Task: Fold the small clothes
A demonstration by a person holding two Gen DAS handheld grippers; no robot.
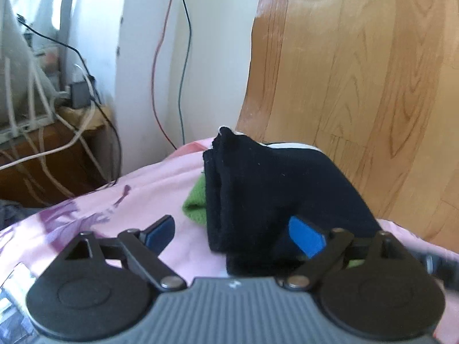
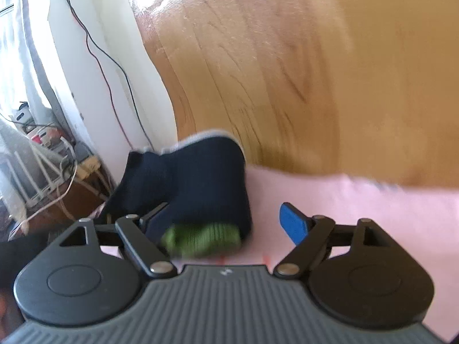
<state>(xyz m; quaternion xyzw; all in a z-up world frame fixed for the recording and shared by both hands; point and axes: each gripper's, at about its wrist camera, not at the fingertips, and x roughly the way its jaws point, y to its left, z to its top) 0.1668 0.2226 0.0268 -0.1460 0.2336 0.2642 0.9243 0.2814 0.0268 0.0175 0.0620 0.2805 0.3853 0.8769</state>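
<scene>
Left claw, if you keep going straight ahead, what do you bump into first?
Most likely the black sock. It lies bunched on the pink sheet right ahead of the open left claw, already partly between its blue pads. Green fabric peeks out beneath it. Exact depth is hard to judge.

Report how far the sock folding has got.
Looks done: the dark sock is bunched into a folded bundle on the pink sheet, its green cuff showing. In hand: nothing; left gripper and right gripper are open around it. Left: tidying; no other clothes visible.
</scene>
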